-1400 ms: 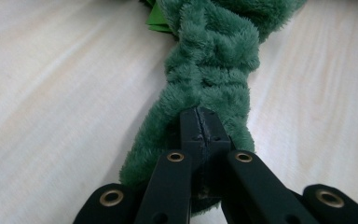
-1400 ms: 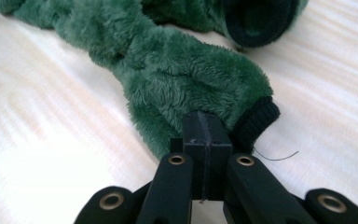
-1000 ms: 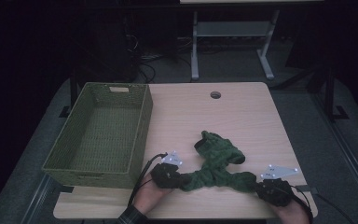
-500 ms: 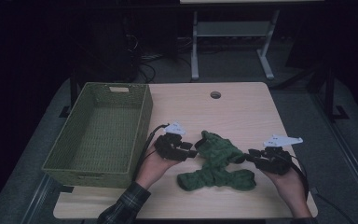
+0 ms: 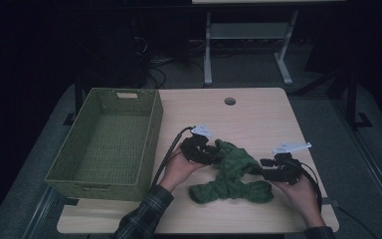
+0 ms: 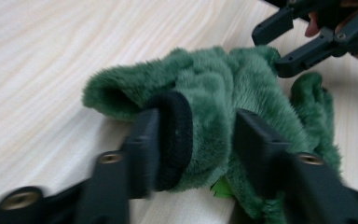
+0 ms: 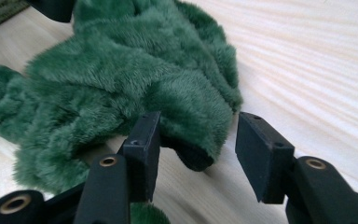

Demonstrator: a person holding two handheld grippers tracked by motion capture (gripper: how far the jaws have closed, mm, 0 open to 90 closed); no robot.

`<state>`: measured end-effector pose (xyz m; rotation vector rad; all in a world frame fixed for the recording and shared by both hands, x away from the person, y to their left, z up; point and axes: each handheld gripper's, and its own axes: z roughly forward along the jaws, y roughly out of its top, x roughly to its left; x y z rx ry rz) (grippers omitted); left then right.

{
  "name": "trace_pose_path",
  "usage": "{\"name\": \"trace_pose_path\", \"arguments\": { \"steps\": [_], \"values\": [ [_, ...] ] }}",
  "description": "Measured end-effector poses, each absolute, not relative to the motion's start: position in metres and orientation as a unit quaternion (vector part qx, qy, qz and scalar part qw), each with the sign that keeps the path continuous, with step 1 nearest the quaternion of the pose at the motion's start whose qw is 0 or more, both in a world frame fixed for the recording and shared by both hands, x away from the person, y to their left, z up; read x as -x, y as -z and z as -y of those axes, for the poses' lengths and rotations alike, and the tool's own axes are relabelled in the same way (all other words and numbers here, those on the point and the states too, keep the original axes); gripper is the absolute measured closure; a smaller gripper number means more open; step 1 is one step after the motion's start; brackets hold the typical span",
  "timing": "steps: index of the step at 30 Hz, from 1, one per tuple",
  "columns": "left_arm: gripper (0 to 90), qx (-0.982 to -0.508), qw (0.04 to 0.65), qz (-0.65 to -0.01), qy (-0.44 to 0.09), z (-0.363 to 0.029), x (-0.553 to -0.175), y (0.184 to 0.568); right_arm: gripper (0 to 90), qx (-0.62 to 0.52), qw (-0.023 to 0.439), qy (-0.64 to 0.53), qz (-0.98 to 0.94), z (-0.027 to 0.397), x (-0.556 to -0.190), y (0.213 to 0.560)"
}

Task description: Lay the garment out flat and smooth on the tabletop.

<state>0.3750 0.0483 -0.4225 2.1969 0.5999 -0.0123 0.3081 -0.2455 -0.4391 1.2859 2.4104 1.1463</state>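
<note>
While green furry garment (image 5: 231,174) lies on table (image 5: 258,112), left gripper (image 6: 193,135) fingers straddle cuff; right gripper (image 7: 198,144) fingers just opening, apart

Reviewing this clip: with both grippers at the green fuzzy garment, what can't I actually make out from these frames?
- The green garment: bunched up in the high view, so its kind and full shape are unclear.
- A bright green tag in the left gripper view: mostly hidden under the fur, unreadable.
- Left gripper: its jaws are blurred; whether the pads touch the black cuff is uncertain.
- Basket floor: the near wall hides its front strip.
</note>
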Motion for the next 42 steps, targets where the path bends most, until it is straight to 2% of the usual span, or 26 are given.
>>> {"name": "trace_pose_path", "arguments": {
  "steps": [3,4,7,15,18,25,31,35,38,40,42],
  "values": [
    [79.5,-0.880,0.414,-0.231,0.009,-0.048,-0.376,0.426,73.9,-0.430,0.091,-0.376,-0.815,0.242,-0.311,0.444],
    [82.4,-0.879,0.416,-0.230,0.010,-0.048,-0.376,0.425,79.4,-0.431,0.094,-0.375,-0.816,0.242,-0.312,0.445],
    [85.1,-0.875,0.428,-0.226,-0.001,-0.053,-0.374,0.418,83.5,-0.426,0.112,-0.377,-0.815,0.243,-0.311,0.438],
    [85.7,-0.854,0.456,-0.242,-0.062,-0.083,-0.361,0.392,84.3,-0.382,0.179,-0.410,-0.808,0.237,-0.315,0.399],
    [85.8,-0.851,0.451,-0.258,-0.070,-0.095,-0.356,0.395,84.3,-0.368,0.187,-0.409,-0.814,0.230,-0.323,0.391],
    [86.0,-0.860,0.408,-0.303,-0.045,-0.104,-0.354,0.429,84.3,-0.365,0.150,-0.391,-0.832,0.213,-0.352,0.414],
    [86.0,-0.879,0.358,-0.315,-0.025,-0.101,-0.357,0.453,84.2,-0.370,0.108,-0.364,-0.848,0.206,-0.363,0.441],
    [85.8,-0.885,0.346,-0.310,-0.024,-0.096,-0.358,0.462,84.3,-0.379,0.085,-0.347,-0.854,0.204,-0.363,0.457],
    [84.6,-0.883,0.351,-0.312,-0.023,-0.095,-0.357,0.461,83.8,-0.375,0.087,-0.347,-0.855,0.203,-0.362,0.460],
    [79.4,-0.882,0.355,-0.309,-0.021,-0.096,-0.357,0.458,80.1,-0.375,0.086,-0.349,-0.855,0.204,-0.362,0.460],
    [71.2,-0.878,0.364,-0.310,-0.025,-0.098,-0.356,0.450,69.9,-0.380,0.088,-0.350,-0.852,0.206,-0.361,0.456]
  ]
}}
